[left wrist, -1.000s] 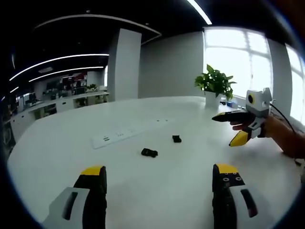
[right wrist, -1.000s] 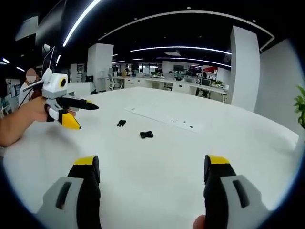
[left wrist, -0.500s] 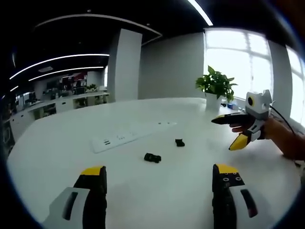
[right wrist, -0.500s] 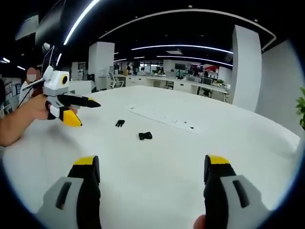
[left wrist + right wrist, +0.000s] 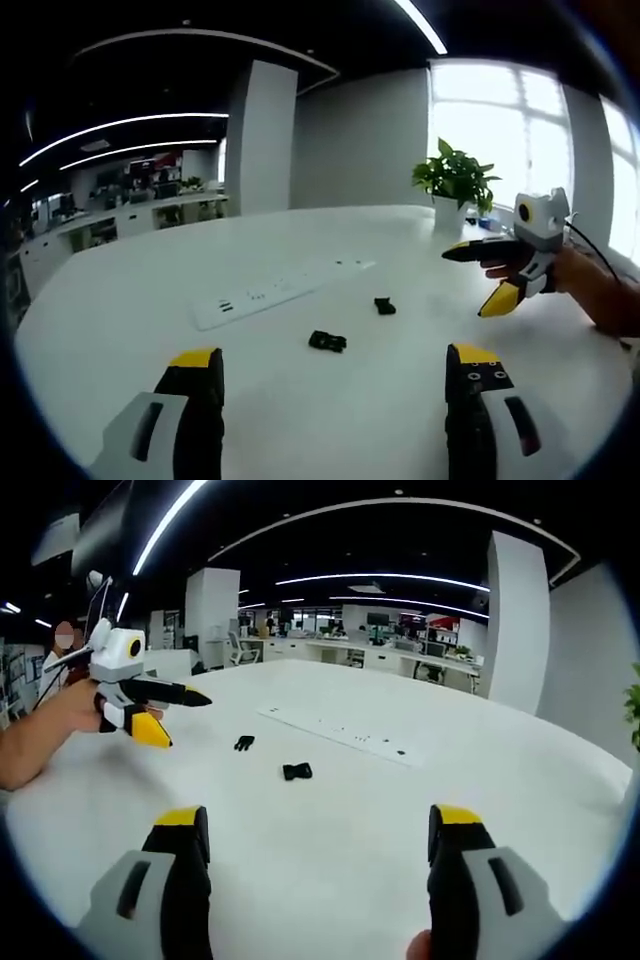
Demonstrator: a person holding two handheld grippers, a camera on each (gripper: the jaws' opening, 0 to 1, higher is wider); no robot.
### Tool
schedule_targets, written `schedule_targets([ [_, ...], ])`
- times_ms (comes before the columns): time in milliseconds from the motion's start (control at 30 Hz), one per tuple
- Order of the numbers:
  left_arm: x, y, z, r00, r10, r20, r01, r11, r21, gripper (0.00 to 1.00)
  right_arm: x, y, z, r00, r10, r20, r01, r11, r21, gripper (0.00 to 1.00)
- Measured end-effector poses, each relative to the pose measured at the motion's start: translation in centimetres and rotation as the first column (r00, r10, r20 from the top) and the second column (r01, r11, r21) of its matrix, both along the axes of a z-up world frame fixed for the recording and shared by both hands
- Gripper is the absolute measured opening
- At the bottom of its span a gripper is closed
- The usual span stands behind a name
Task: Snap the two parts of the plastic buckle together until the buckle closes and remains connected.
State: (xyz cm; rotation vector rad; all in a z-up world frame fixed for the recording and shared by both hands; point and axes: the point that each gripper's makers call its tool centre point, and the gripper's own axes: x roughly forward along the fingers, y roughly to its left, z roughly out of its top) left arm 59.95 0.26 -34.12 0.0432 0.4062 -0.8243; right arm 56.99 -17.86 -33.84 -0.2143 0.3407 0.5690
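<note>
White office table (image 5: 120, 300), two buckle parts (image 5: 327, 341) apart, both hand-held grippers (image 5: 335, 385) spread wide

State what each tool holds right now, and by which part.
Nothing. The left tool and right tool are open; both buckle pieces lie untouched on the table.

Both views face across table (image 5: 330, 420), opposing sides, sharing buckle halves (image 5: 297, 771).
</note>
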Motion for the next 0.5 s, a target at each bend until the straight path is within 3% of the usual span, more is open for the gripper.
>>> schedule_targets([
  [500,1.3,0.7,0.2,1.0,0.02,0.005,-0.02,1.0,-0.008,0.92,1.0,0.9,-0.7,1.0,0.022,-0.012,-0.022,1.0,-0.017,0.92],
])
